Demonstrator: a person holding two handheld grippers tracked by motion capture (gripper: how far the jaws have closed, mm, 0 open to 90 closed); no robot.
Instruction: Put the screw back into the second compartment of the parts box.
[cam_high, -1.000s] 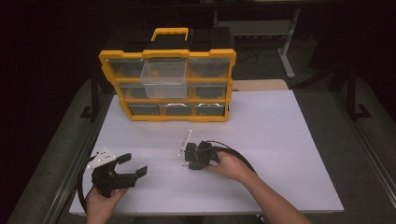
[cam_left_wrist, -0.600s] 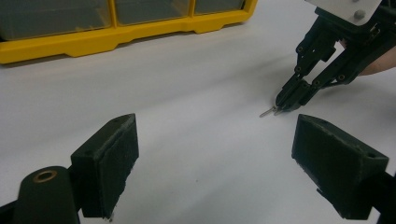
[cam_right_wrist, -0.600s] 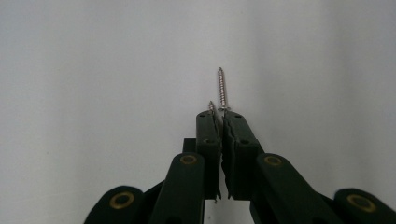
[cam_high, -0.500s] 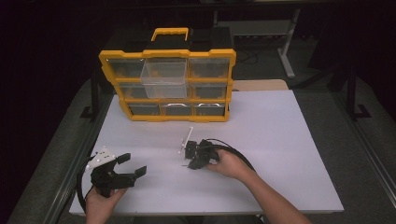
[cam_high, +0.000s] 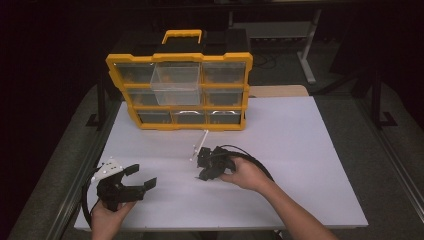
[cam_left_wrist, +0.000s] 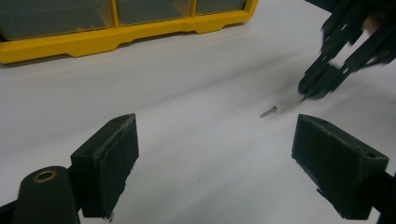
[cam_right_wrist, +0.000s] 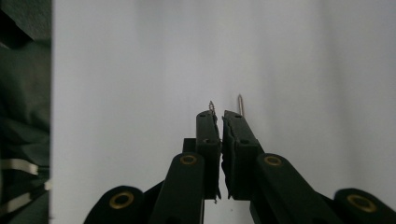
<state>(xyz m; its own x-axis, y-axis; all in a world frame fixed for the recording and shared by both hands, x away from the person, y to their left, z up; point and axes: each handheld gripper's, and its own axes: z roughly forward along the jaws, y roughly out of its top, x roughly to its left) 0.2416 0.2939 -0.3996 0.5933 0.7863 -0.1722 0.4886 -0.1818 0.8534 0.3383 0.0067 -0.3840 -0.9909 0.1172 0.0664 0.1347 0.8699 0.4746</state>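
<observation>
A small screw (cam_right_wrist: 211, 105) sticks out from the tips of our right gripper (cam_right_wrist: 220, 116), pinched between nearly closed jaws above the white table (cam_high: 300, 150). A second screw (cam_left_wrist: 268, 111) lies on the table nearby, and our left gripper (cam_left_wrist: 215, 149) rests wide open, empty.

The white desk (cam_high: 300, 150) lies bare and passable across its right half and along the strip between the two tools, while the yellow drawer organizer (cam_high: 180, 90) walls off the far left-centre edge, its clear middle drawer (cam_high: 175, 82) jutting forward, and a small screw (cam_left_wrist: 268, 111) lies loose mid-desk.
</observation>
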